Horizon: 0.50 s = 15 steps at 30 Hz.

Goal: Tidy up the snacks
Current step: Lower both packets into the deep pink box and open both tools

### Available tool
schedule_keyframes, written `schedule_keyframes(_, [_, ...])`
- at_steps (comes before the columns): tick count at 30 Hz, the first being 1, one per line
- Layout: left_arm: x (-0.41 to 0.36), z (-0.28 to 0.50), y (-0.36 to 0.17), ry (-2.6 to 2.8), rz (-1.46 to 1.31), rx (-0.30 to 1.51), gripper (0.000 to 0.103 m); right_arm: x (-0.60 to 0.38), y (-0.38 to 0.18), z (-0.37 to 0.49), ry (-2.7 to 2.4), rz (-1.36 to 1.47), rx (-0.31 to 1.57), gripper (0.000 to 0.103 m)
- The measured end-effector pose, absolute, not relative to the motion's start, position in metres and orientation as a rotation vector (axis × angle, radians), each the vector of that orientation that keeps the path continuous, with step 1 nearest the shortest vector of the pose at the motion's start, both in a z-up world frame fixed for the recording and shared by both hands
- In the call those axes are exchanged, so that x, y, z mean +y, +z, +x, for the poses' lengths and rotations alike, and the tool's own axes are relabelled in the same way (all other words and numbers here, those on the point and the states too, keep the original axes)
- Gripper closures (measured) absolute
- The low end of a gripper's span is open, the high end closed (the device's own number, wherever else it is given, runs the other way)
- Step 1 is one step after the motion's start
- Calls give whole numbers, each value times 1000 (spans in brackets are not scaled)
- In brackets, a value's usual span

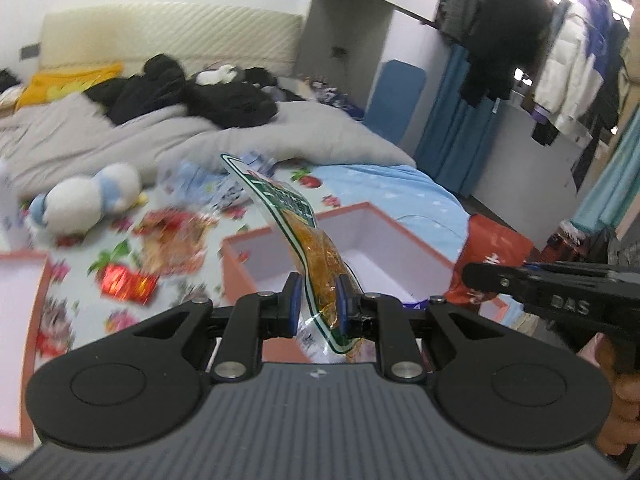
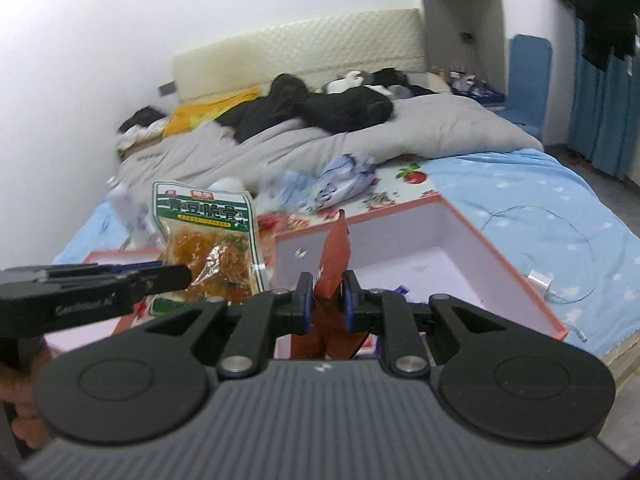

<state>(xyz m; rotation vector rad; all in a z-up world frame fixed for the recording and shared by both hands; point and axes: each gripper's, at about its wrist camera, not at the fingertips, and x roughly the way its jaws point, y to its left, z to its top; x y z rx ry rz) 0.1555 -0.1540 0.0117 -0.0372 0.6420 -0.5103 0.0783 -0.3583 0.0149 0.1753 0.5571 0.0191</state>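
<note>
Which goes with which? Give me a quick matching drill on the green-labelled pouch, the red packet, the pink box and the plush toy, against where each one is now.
1 green-labelled pouch
2 red packet
3 pink box
4 plush toy

a lying on the bed sheet
b open on the bed
c in the left gripper
d in the right gripper

Pairs: 1-c, 2-d, 3-b, 4-a

Two grippers (image 1: 318, 304) (image 2: 327, 300), two held snack packets (image 1: 280, 208) (image 2: 334, 256), two pink boxes (image 1: 400, 232) (image 1: 24, 320), one plush toy (image 1: 88, 200).
</note>
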Motion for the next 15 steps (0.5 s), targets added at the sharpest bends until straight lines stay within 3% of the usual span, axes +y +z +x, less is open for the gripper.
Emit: schedule_keyframes(15, [-251, 278, -57, -568, 9, 956, 82, -412, -71, 188, -127, 217, 787, 84])
